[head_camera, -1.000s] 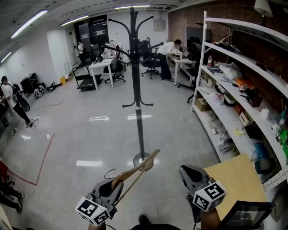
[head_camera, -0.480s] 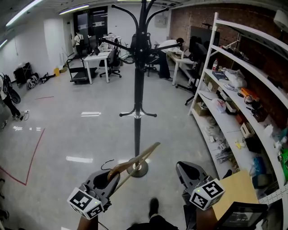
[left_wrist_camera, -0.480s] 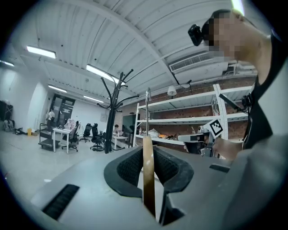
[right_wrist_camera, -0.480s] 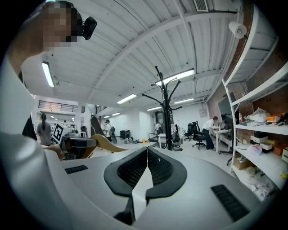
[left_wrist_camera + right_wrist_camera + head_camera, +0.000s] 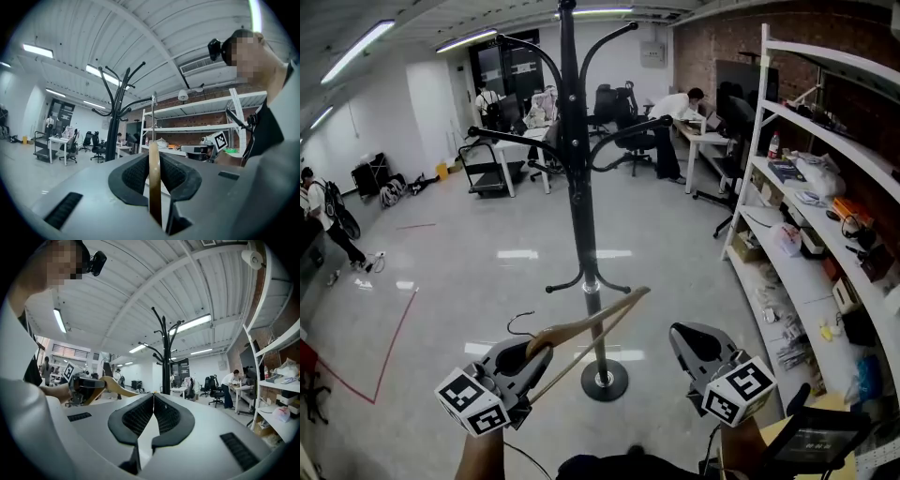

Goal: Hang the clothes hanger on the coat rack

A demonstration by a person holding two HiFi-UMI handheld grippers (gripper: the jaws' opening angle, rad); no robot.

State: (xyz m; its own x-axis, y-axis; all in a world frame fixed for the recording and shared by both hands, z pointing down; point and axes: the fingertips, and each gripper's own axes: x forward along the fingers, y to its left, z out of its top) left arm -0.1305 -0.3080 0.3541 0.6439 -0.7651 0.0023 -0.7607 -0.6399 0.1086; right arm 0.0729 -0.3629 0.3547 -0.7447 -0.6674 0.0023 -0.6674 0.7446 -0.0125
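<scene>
A wooden clothes hanger [image 5: 592, 324] with a thin metal hook is clamped in my left gripper [image 5: 526, 352], which is shut on it; its arm slants up to the right. In the left gripper view the wood [image 5: 154, 183] stands edge-on between the pads. The black coat rack [image 5: 578, 212] rises just beyond both grippers, its round base [image 5: 604, 381] on the floor between them and its curved arms high above. My right gripper [image 5: 688, 338] is held level at the right, shut with nothing in it [image 5: 153, 397]. From it I see the hanger [image 5: 114, 383] to the left and the rack [image 5: 165, 367] ahead.
White shelving [image 5: 825, 192] full of clutter lines the right wall. Desks, office chairs and people [image 5: 680, 108] are at the far end of the room. A red tape line [image 5: 389, 349] marks the floor at left. A dark screen [image 5: 811, 442] sits at the bottom right.
The coat rack has come closer; its base now lies just beyond the grippers. Both grippers have moved forward and slightly up, the hanger still in the left one.
</scene>
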